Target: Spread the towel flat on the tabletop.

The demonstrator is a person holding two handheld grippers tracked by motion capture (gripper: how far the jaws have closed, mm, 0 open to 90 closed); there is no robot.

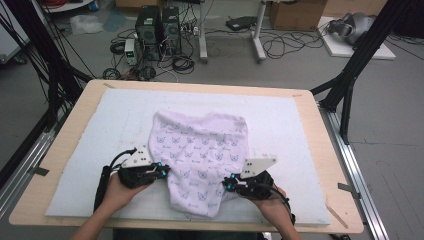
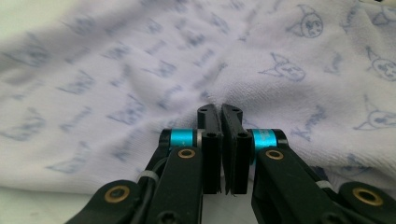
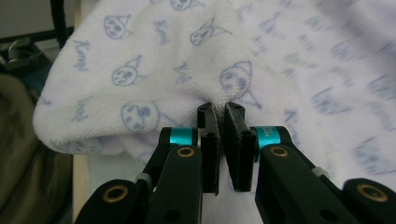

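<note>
While a printed towel (image 1: 202, 160) lies rumpled on the white pad (image 1: 75, 155), left gripper (image 1: 162, 171) pinched on its edge, right gripper (image 1: 227, 183) closed, seemingly nipping cloth too.

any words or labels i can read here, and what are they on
Towel: a repeated script word among the printed cartoon faces, too small and blurred to read for sure.
Blue sleeve on the right gripper: tiny dark print, unreadable.
Computer towers and boxes on the floor: no readable text.

Wooden table (image 1: 60, 150) carries white foam mat (image 1: 120, 107); printed white towel (image 1: 202, 150) lies crumpled on mat
</note>
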